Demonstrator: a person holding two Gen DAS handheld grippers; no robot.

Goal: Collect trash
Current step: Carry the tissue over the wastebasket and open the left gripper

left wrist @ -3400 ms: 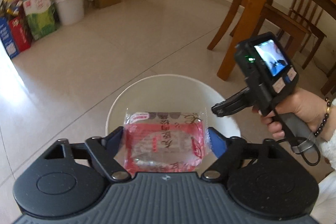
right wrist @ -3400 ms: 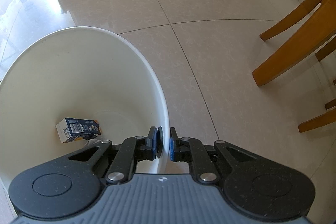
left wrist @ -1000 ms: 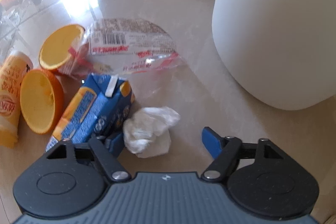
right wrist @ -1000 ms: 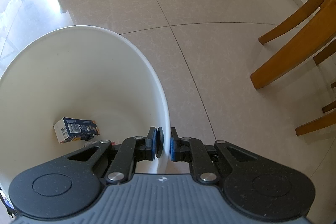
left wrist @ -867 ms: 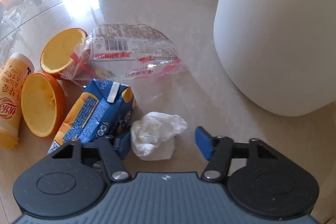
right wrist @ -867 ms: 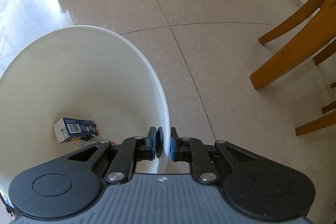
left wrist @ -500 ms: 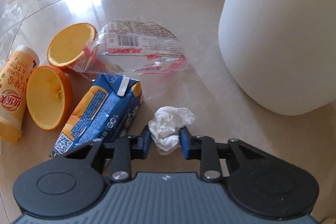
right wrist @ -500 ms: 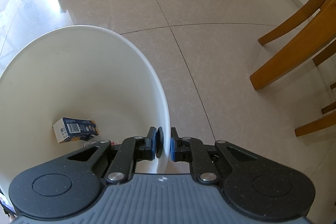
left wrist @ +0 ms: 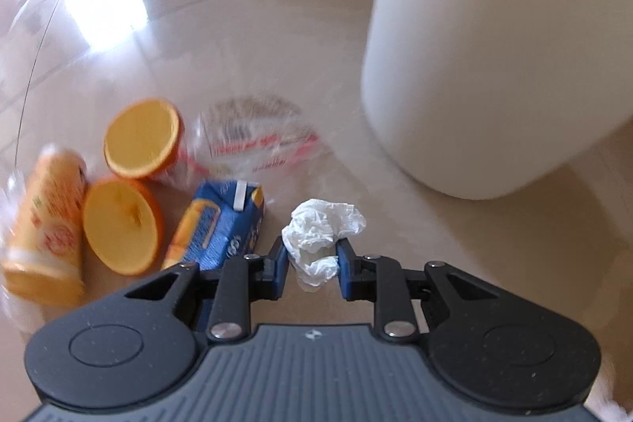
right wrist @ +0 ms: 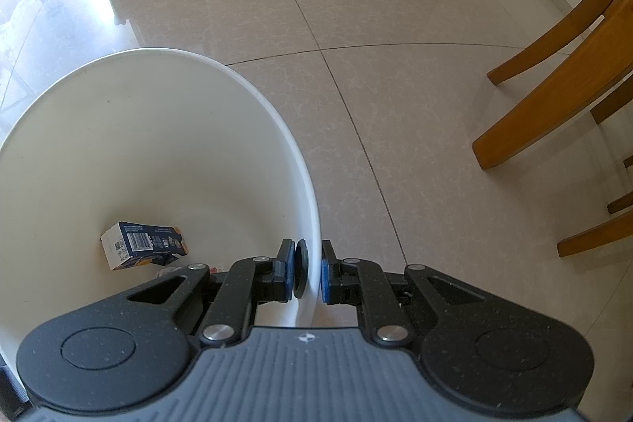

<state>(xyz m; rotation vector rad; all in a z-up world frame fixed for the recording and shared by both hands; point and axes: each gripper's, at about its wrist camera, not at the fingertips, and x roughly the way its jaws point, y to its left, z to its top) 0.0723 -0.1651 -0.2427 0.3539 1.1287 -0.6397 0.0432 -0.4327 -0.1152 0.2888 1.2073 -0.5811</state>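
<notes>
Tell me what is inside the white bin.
In the white bin a small blue carton lies on its side at the bottom. Something pale and red shows beside it, but the right gripper, clamped on the rim, hides most of it.

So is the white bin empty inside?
No, a blue carton lies at the bottom of the white bin.

black claw (left wrist: 310,265), blue pads (left wrist: 343,269)
</notes>
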